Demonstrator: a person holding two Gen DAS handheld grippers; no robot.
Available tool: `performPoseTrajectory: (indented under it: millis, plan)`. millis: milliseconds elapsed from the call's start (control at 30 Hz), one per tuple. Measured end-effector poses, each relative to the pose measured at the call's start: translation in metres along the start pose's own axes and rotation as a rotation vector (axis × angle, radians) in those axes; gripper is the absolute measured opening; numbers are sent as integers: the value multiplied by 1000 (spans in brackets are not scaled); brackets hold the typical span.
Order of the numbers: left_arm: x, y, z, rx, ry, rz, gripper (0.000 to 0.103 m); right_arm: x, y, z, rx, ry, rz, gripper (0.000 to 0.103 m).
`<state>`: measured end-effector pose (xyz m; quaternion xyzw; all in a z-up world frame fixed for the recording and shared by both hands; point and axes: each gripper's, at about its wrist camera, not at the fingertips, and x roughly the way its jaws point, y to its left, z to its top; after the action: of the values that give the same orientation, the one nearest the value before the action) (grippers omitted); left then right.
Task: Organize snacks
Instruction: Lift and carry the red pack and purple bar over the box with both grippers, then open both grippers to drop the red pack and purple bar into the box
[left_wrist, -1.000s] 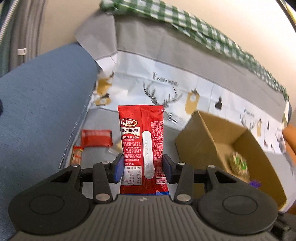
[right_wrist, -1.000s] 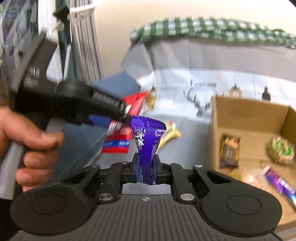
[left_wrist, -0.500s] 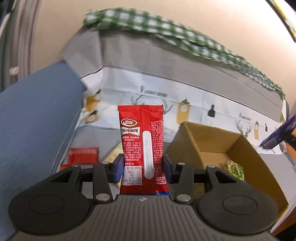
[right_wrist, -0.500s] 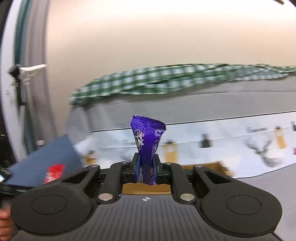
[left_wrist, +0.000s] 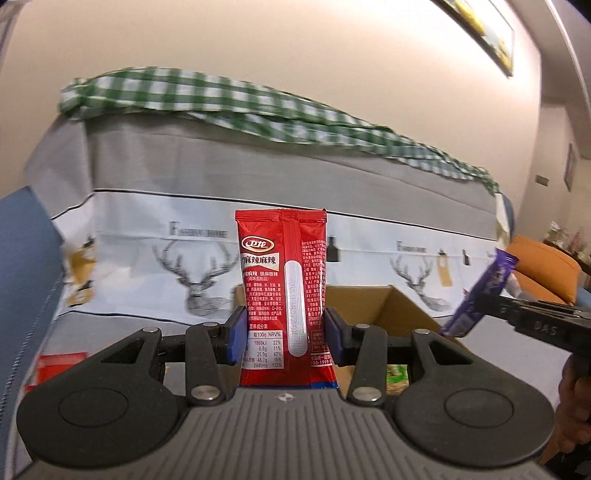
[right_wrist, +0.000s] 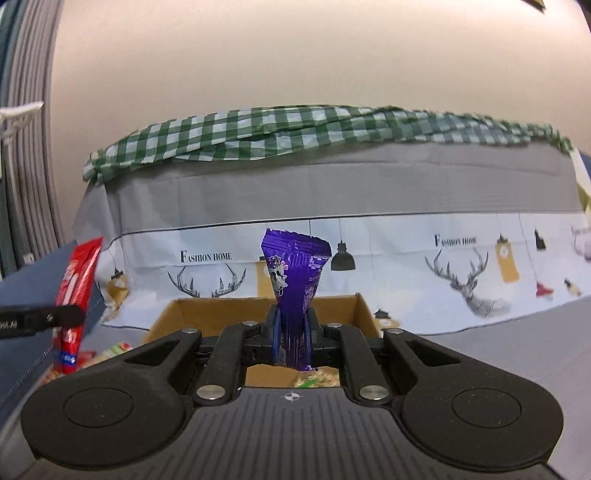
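Note:
My left gripper (left_wrist: 283, 336) is shut on an upright red snack packet (left_wrist: 282, 295), its blue pads pressing both edges. My right gripper (right_wrist: 291, 332) is shut on a crumpled purple snack wrapper (right_wrist: 293, 291) that stands up between the fingers. An open cardboard box (right_wrist: 221, 308) lies on the sofa seat just beyond both grippers, with greenish snacks (right_wrist: 314, 380) inside. In the left wrist view the box (left_wrist: 384, 306) shows behind the packet, and the purple wrapper (left_wrist: 480, 295) hangs at the right. The red packet (right_wrist: 75, 302) appears at the left of the right wrist view.
A sofa backrest under a deer-print cover (right_wrist: 369, 251) and a green checked cloth (right_wrist: 295, 129) rises behind the box. A blue cushion (left_wrist: 22, 251) lies at the left. Another red packet (left_wrist: 59, 365) rests on the seat at the lower left. An orange seat (left_wrist: 543, 269) stands far right.
Both grippers swung toward the box, keeping their snacks; the views tilted up to the backrest and wall. The loose packets on the seat slid toward the lower left of the left wrist view.

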<state>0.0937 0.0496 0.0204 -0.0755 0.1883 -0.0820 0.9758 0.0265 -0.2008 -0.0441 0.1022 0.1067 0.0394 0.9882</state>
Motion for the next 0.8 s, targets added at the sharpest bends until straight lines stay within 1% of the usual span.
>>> performPoseTrajectory:
  millis: [167, 367, 533, 800]
  plan:
    - [12, -18, -1, 6, -11, -41, 48, -5, -1, 1, -22, -10, -11, 13]
    - [29, -28, -5, -7, 11, -72, 48, -8, -9, -2, -19, -5, -41, 13]
    - [39, -34, -7, -12, 26, -84, 48, -7, -10, -3, -28, 4, -53, 13]
    - [53, -49, -10, 57, 27, -101, 48, -3, -3, -5, -54, 14, -59, 13]
